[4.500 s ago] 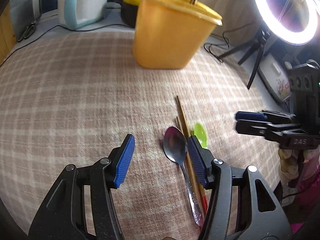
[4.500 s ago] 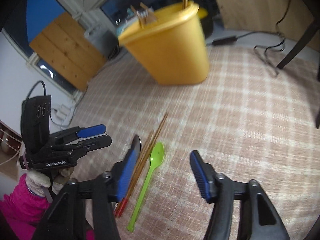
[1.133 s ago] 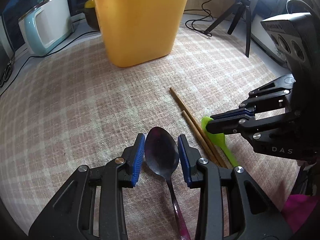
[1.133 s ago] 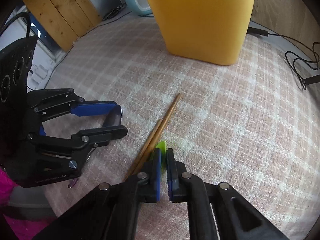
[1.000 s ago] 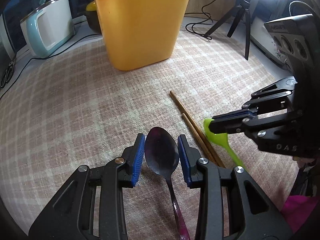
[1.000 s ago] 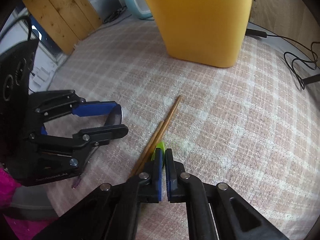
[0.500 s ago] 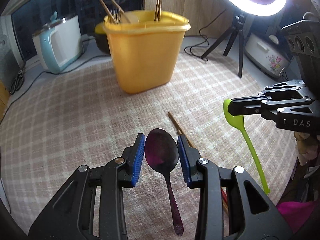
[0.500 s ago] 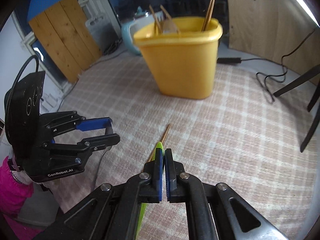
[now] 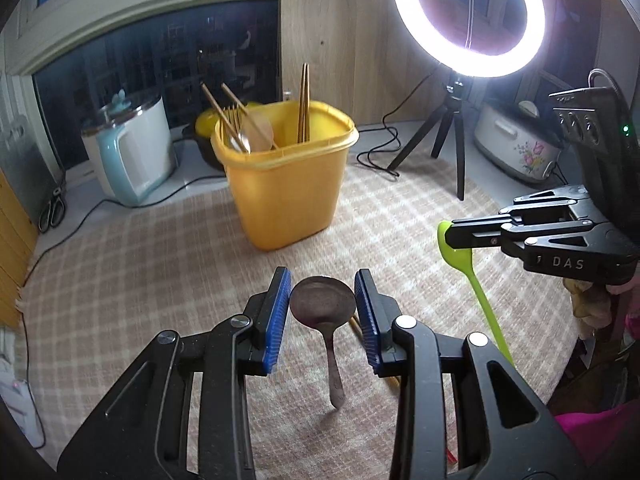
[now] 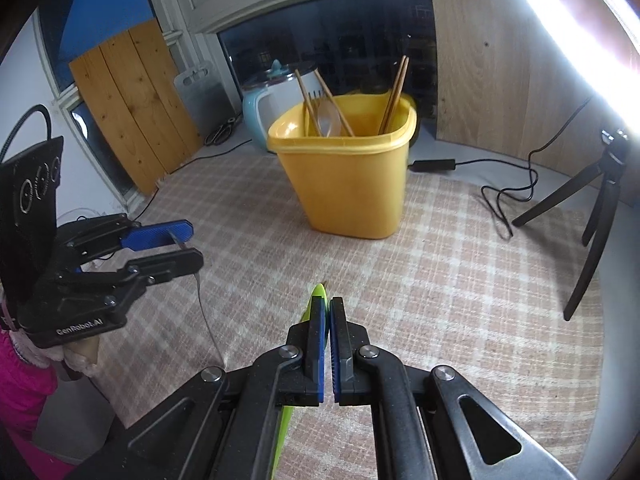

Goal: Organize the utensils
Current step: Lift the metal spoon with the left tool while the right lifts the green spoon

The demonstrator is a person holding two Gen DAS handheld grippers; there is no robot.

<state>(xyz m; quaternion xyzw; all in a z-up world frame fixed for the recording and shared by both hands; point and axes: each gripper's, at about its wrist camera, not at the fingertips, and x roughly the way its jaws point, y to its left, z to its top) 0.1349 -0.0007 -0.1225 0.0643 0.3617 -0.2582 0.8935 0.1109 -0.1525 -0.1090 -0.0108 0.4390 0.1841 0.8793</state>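
Note:
My left gripper (image 9: 322,300) is shut on a metal spoon (image 9: 325,308), gripping its bowl, handle hanging down above the checked cloth. My right gripper (image 10: 329,312) is shut on a green plastic spoon (image 10: 319,292); in the left wrist view it shows at the right (image 9: 456,240) with the green spoon (image 9: 472,276) hanging from it. The yellow bin (image 9: 286,184) stands upright ahead, holding chopsticks, a fork and a wooden spoon; it also shows in the right wrist view (image 10: 348,176). Chopsticks (image 9: 356,326) lie on the cloth, mostly hidden behind my left fingers.
A ring light on a tripod (image 9: 468,20) stands at the right back, its legs (image 10: 592,216) on the cloth edge. A blue-white kettle (image 9: 132,152), cables (image 10: 500,192), scissors (image 9: 52,208) and a flowered cooker (image 9: 516,148) sit beyond the cloth.
Both grippers closed on their spoons and lifted them off the cloth. They have risen further, so the bin's open top and its contents come into view.

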